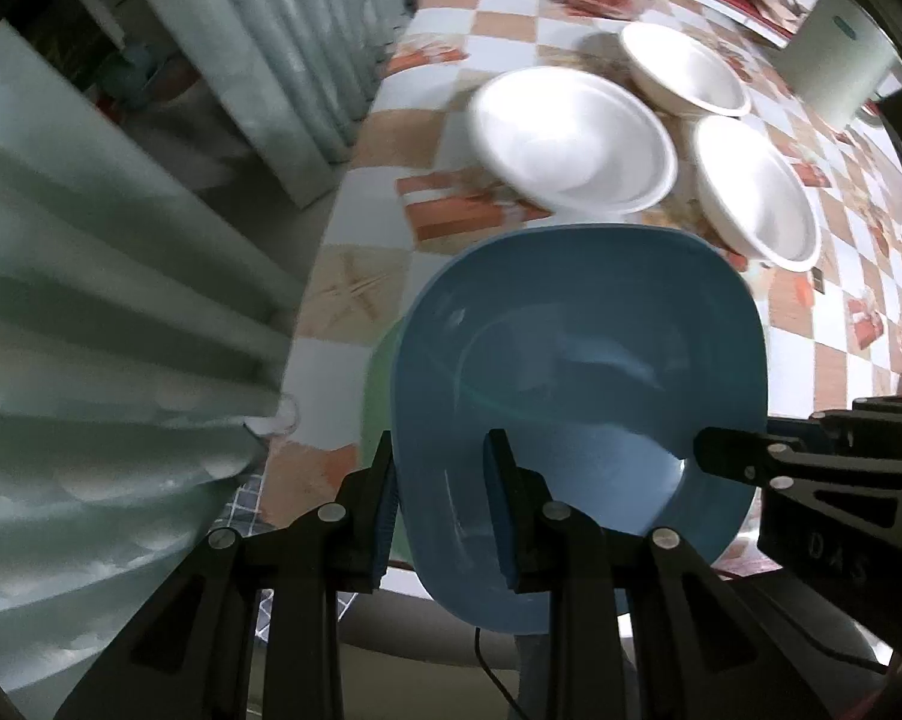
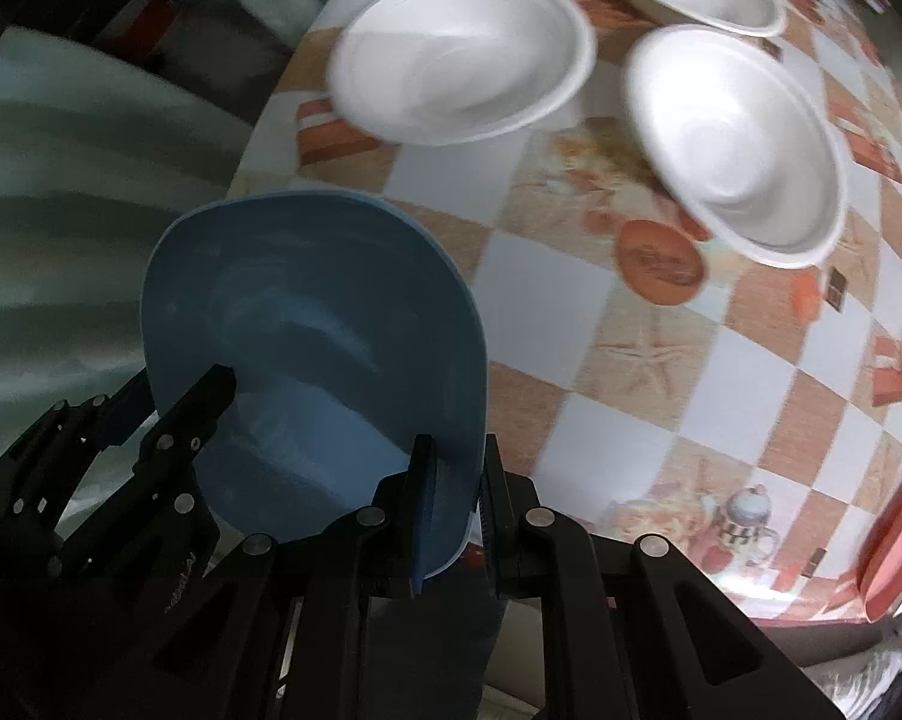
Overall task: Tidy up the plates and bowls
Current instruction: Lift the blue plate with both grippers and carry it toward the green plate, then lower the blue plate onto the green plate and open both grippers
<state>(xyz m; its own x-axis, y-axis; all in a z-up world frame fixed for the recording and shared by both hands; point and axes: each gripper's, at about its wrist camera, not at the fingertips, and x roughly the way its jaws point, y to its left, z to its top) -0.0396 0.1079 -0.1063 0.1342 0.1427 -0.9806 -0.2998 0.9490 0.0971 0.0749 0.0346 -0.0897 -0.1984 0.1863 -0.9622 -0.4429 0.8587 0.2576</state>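
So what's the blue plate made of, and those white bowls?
The squarish blue plate looks like smooth plastic: solid colour, thin rim, soft sheen. The three round white bowls look like matte foam or moulded paper, with thick rolled rims and no gloss, though blur leaves that uncertain.

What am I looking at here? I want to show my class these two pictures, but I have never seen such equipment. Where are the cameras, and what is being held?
No robot: a person holds a two-finger tool in each hand, each with a fisheye camera looking along its fingers. In the left view, the left tool grips one edge of a blue plate. In the right view, the right tool grips the opposite edge. Both are closed on it. Three white bowls sit beyond on the checked tablecloth. Something green shows beside the plate.
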